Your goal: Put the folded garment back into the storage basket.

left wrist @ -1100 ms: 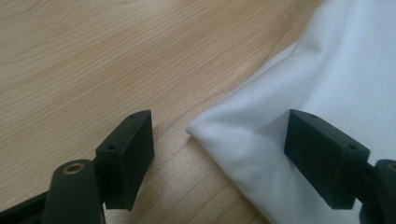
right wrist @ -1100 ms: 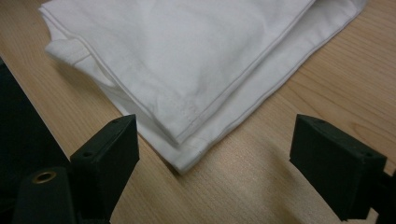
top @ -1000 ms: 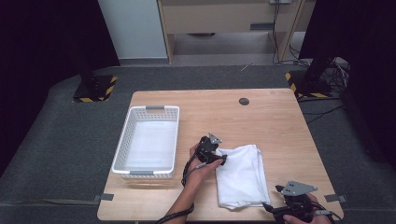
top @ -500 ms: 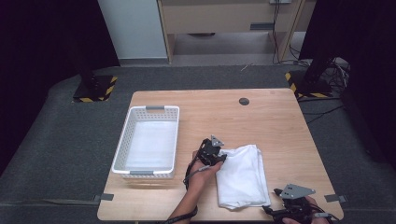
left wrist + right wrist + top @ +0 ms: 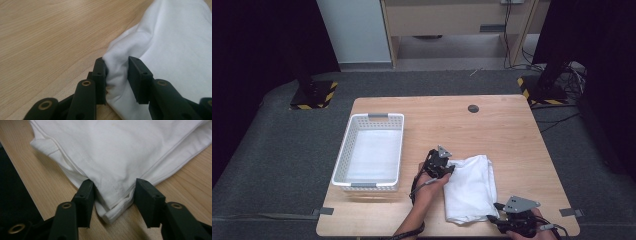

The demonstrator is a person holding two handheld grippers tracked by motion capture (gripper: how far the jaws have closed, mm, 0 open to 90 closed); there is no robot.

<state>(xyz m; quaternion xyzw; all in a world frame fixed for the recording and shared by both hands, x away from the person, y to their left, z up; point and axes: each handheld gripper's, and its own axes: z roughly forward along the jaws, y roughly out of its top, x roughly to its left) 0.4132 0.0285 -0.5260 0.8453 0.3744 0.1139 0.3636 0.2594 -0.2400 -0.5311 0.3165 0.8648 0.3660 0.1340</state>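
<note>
Folded white cloth [image 5: 471, 187] lying near the desk [image 5: 512, 130] front-right corner, beside a white basket [image 5: 371, 150]; soft, light, floppy (likely to sag and unfold if lifted by one point); best taken at two corners. Left gripper [image 5: 117, 71] fingers just closing, pinching a bunched far corner; right gripper [image 5: 112, 195] fingers just closing, straddling the near corner, seemingly not yet pressing.
</note>
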